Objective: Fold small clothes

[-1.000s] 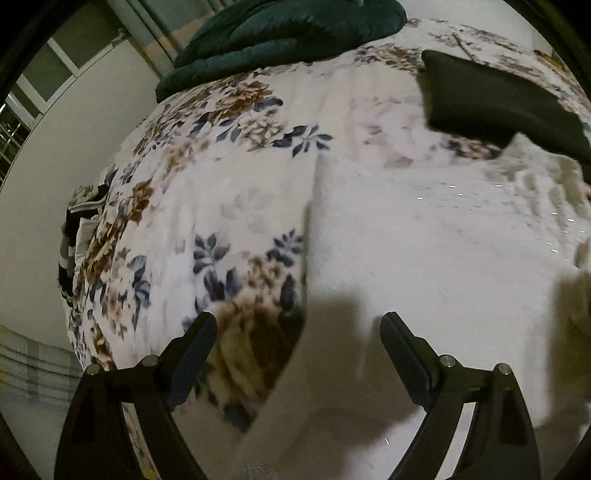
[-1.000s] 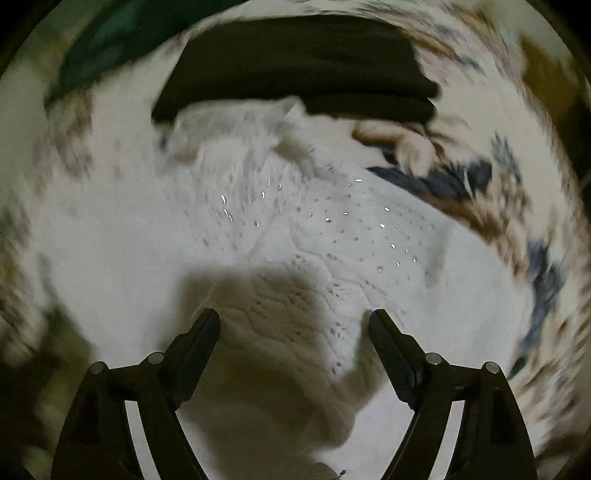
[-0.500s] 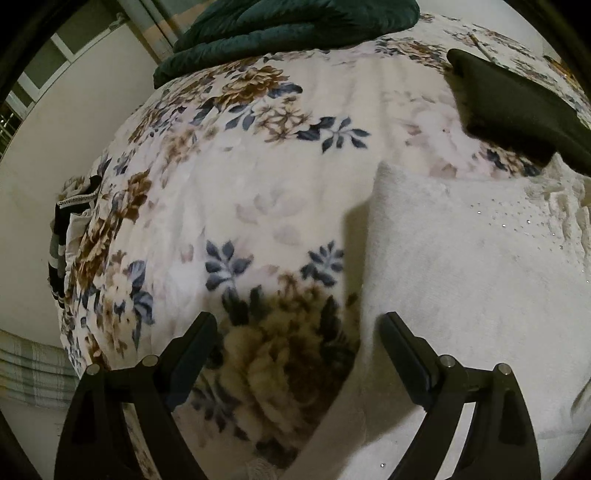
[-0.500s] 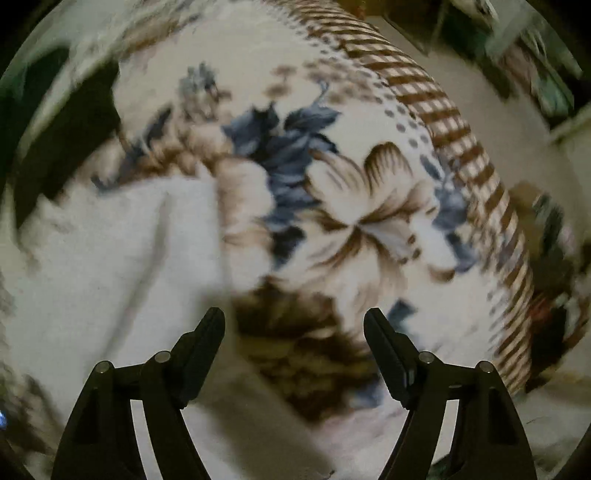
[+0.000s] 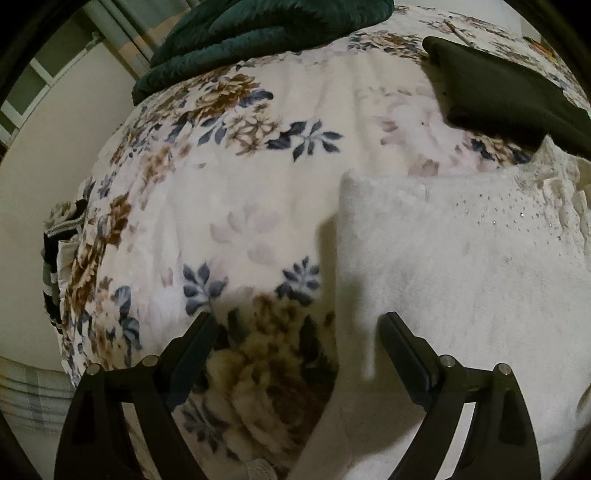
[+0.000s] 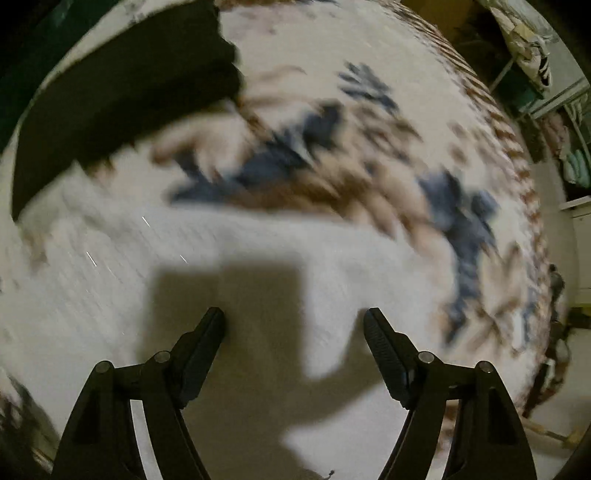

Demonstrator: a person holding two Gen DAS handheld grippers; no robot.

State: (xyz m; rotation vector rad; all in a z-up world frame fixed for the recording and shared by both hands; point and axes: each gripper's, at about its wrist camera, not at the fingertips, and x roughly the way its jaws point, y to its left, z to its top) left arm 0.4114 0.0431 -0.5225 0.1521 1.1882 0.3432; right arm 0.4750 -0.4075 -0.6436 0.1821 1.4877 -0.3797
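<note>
On the bed's floral blanket (image 5: 236, 206) lies the white knit garment (image 5: 461, 280), spread flat with its left edge running between the left tool (image 5: 297, 326) fingers, which stand apart and grip nothing. Beyond it rest a black folded cloth (image 5: 498, 92) and a dark green quilt (image 5: 258, 33). Over the same garment (image 6: 184, 258), the right tool (image 6: 293, 319) is spread wide too; that view is blurred, so whether it touches the fabric is unclear.

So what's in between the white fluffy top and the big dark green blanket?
In the left wrist view, only bare flowery bedspread lies between the white top and the green blanket. The black folded garment sits off to the side.
</note>
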